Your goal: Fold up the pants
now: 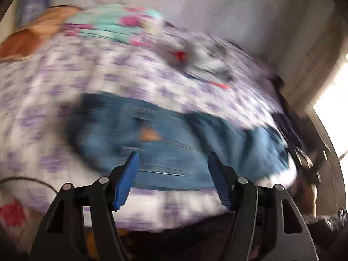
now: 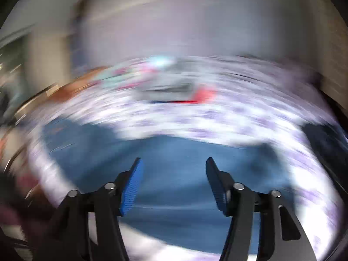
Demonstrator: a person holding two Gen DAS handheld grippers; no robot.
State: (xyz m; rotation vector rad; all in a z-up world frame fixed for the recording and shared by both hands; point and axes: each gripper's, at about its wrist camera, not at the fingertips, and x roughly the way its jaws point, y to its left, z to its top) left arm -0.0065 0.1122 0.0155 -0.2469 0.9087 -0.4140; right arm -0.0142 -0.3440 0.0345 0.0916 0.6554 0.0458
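Note:
Blue jeans (image 1: 165, 139) lie spread on a bed with a white and purple flowered sheet (image 1: 65, 76); an orange patch shows near their middle. My left gripper (image 1: 173, 158) is open and empty, above the near edge of the jeans. In the right wrist view the jeans (image 2: 174, 174) fill the lower middle. My right gripper (image 2: 174, 163) is open and empty over them. Both views are blurred by motion, so the folds of the jeans are hard to make out.
A turquoise and pink cloth (image 1: 113, 24) and a grey, white and red garment (image 1: 202, 58) lie at the far side of the bed. An orange pillow (image 1: 32, 39) sits far left. A wall (image 1: 217, 10) stands behind, with dark furniture (image 1: 311, 152) at the right.

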